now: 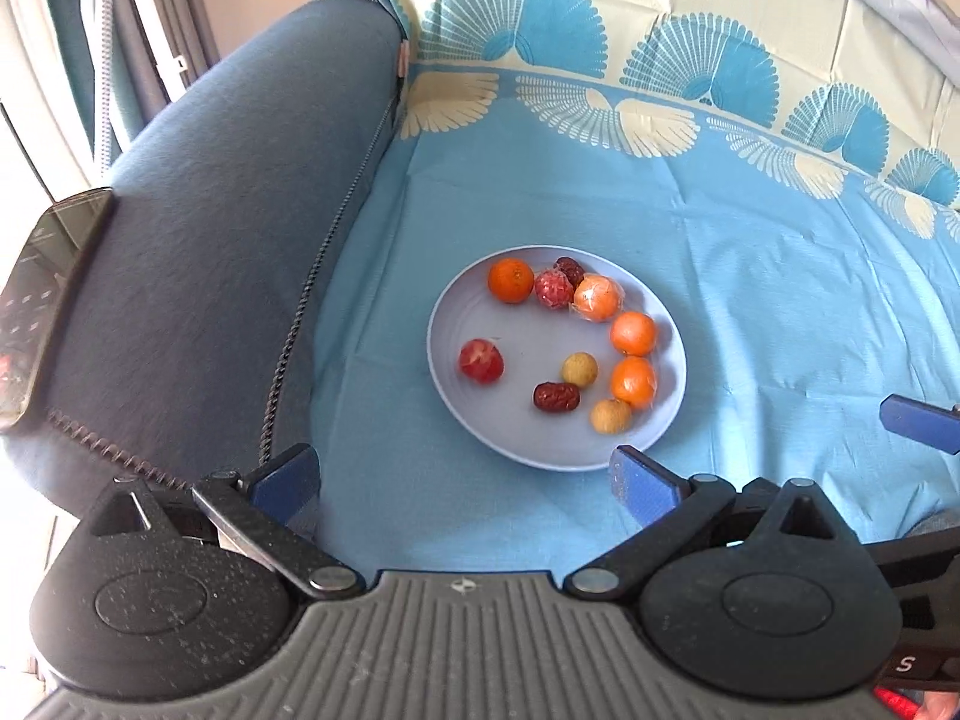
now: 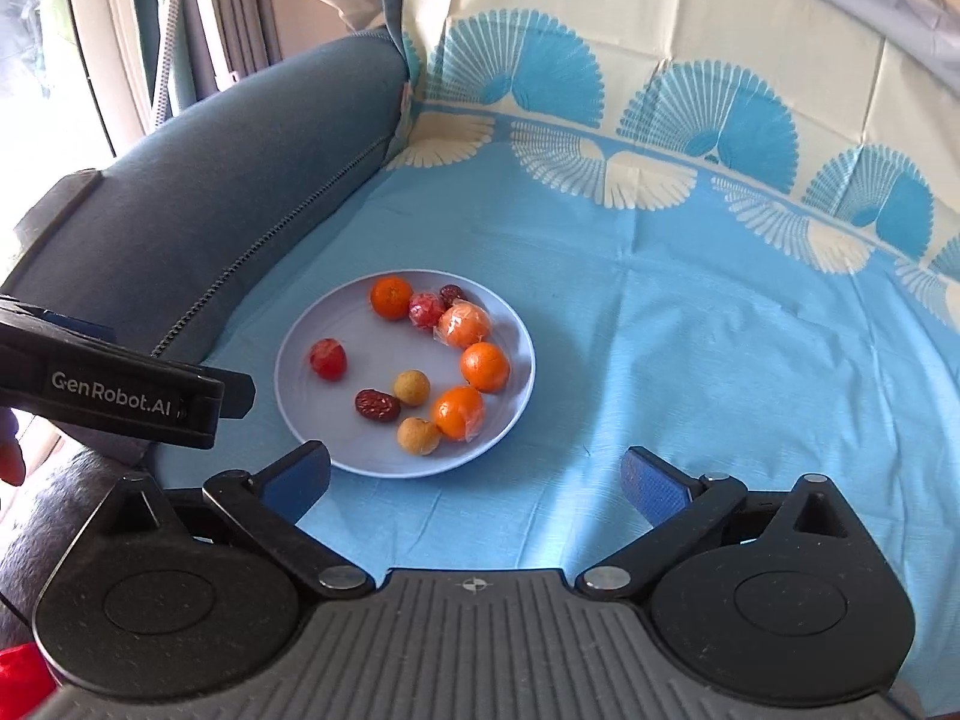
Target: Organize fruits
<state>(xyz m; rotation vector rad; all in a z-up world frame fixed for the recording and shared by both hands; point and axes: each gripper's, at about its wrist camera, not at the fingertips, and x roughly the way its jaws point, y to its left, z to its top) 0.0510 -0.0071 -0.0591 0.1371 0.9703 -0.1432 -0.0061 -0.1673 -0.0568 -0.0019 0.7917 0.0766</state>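
A pale lilac plate [image 1: 474,324] [image 2: 336,348] rests on the blue cloth and holds several fruits: small oranges [image 1: 510,280] [image 2: 485,366], red wrapped fruits [image 1: 480,360] [image 2: 328,358], dark red dates [image 1: 556,397] [image 2: 377,405] and tan round longans [image 1: 579,369] [image 2: 411,387]. My left gripper [image 1: 465,474] stands open near the plate's front rim, nothing between its fingers. My right gripper [image 2: 477,474] is open too, above the cloth just right of the plate's front edge, and empty. The left gripper's black body [image 2: 108,390] shows at the left of the right wrist view.
A blue-grey sofa arm [image 1: 240,210] [image 2: 210,192] rises left of the plate, with a dark phone-like slab [image 1: 42,300] on it. The patterned blue-and-cream cloth [image 1: 780,300] [image 2: 720,330] spreads to the right and back. A blue fingertip [image 1: 918,423] of the other gripper enters at right.
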